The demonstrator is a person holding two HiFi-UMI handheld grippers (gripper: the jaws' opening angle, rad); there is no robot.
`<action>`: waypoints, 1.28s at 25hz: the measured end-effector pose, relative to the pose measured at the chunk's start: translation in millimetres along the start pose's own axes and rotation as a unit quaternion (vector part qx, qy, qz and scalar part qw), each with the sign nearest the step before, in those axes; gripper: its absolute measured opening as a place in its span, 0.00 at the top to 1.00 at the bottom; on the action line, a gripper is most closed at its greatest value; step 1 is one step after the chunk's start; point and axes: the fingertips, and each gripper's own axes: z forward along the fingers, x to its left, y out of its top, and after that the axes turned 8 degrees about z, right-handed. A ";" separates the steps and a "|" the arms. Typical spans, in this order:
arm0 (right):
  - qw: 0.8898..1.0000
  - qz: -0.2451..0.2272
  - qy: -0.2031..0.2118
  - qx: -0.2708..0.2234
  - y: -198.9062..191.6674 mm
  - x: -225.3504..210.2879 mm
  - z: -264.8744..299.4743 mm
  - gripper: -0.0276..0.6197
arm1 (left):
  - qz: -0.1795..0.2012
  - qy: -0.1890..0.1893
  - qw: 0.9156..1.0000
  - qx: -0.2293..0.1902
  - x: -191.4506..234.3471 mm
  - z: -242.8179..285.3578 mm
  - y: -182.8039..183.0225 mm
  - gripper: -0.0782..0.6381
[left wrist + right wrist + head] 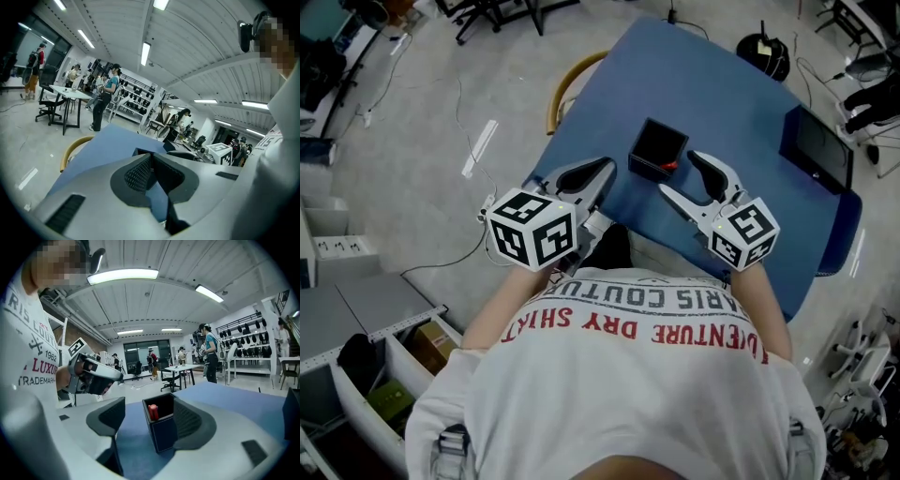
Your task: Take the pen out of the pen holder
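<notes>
Left hand-held gripper (600, 172): closed. In its own view (151, 157) the two dark pads meet at the tips with nothing between them, and only a sliver of blue table (108, 145) shows through the gap lower down. It sits over the table's near left edge. From that side the jaws cover most of the pen holder, so you only get a dark top edge.

Right hand-held gripper (678, 174): open, jaws well apart, holding nothing (146, 416). The pen holder (164, 434) shows in the gap and overlaps the right-hand pad. In the head view the pen holder (656, 148) stands just past the jaw tips. I can't tell whether any pad touches it.

The pen (153, 412) is inside the holder, against a wall. Only its rounded red top shows; the rest is hidden. In the head view the pen (671, 166) is just a red speck at the holder's near corner.

- **Pads:** dark and ribbed.
- **Gripper bodies:** smooth grey plastic, each with a marker cube (532, 230) at the back.
- **Holder:** black, square and open-topped, with a pale seam line along the edges.
- **Table (741, 103):** matte blue. Your torso covers its near edge.
- **Also in view:** a dark flat slab (816, 150) at the far right corner, and a curved wooden chair back (572, 80) beside the left edge.
</notes>
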 end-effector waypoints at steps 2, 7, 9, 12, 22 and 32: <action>1.000 -0.006 0.000 0.004 -1.1 -0.8 6.0 0.50 | -0.001 -0.001 1.000 0.005 7.7 4.2 1.9 0.84; 1.000 -0.018 -0.002 0.018 -9.0 -9.9 15.4 0.65 | 0.002 -0.009 1.000 0.016 13.3 19.8 4.0 0.84; 1.000 -0.017 -0.003 0.019 -12.2 -12.8 15.5 0.70 | 0.005 -0.013 1.000 0.023 12.6 26.3 2.7 0.84; 1.000 -0.010 -0.001 0.015 -13.4 -15.0 14.8 0.77 | 0.004 -0.018 0.999 0.031 12.4 33.5 0.9 0.84; 0.999 -0.022 -0.002 0.023 -14.8 -16.4 13.9 0.85 | 0.004 -0.023 0.999 0.036 10.9 35.1 -2.3 0.84; 1.000 -0.013 -0.008 0.014 -1.8 -20.9 13.0 0.85 | 0.003 -0.023 0.999 0.034 9.7 31.1 -0.8 0.84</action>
